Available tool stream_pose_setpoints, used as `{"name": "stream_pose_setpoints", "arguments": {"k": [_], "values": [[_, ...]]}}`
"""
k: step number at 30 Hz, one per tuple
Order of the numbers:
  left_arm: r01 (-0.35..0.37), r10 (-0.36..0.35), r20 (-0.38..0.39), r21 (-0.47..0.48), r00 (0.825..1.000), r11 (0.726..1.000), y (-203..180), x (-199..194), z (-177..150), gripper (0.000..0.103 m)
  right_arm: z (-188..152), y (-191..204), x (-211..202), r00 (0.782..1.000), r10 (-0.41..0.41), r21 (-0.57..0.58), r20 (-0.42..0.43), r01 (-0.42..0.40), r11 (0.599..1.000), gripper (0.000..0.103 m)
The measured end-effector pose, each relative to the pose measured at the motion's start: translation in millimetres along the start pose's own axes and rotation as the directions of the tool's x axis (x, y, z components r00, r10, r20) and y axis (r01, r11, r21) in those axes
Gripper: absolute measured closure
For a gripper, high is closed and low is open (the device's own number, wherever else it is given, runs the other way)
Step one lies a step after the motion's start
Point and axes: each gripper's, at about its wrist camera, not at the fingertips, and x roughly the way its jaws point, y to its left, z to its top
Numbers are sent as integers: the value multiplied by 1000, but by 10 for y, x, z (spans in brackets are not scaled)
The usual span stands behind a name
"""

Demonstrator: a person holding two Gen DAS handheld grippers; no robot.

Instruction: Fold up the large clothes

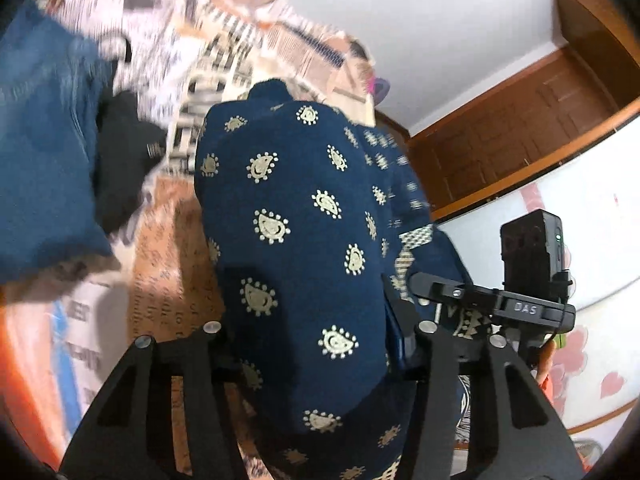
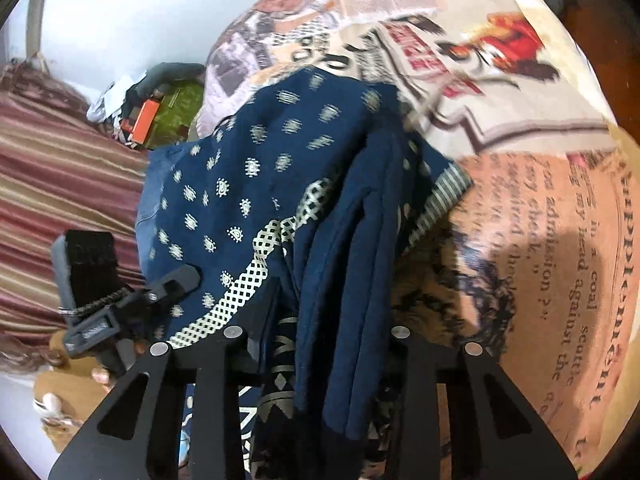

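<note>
**Navy printed garment gathered between both grippers over the bed**

The left gripper (image 1: pixel 316 344) was clenched on a thick bunch of the navy garment (image 1: pixel 288 208), its two black fingers (image 1: pixel 192 360) pressing the cloth from either side. The fabric, dark blue with pale paisley motifs, rose in a rounded hump away from that gripper and hid most of the bedcover behind it.

The right gripper (image 2: pixel 316 344) was likewise closed on the navy garment (image 2: pixel 248 184), grasping several hanging folds of plain blue cloth and a lattice-patterned border strip. In the right wrist view the garment spread to the far left, draped over the newspaper-print bedcover (image 2: pixel 540 240).

In the left wrist view, a blue denim piece (image 1: pixel 44 152) lay at the far left, with a black item (image 1: pixel 128 160) just beside it. A brown wooden door (image 1: pixel 520 132) stood at the far right. In the right wrist view, a striped maroon cloth (image 2: pixel 60 184) filled the left side, and an orange box (image 2: pixel 144 120) lay beyond it.
</note>
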Motion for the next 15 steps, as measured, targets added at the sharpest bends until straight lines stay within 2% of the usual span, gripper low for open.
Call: {"name": "stream_pose_setpoints", "arguments": {"k": [6, 9, 15], "values": [[-15, 5, 143, 71, 990, 997, -76, -823, 170, 52, 138, 668, -119, 997, 38, -119, 71, -30, 992, 73], [-37, 16, 219, 93, 976, 995, -53, -1259, 282, 52, 243, 1054, -120, 992, 64, -188, 109, -42, 981, 73], [-105, 63, 348, 103, 935, 989, 221, -2048, 500, 52, 477, 1819, 103, 978, 150, -312, 145, -98, 945, 73]]}}
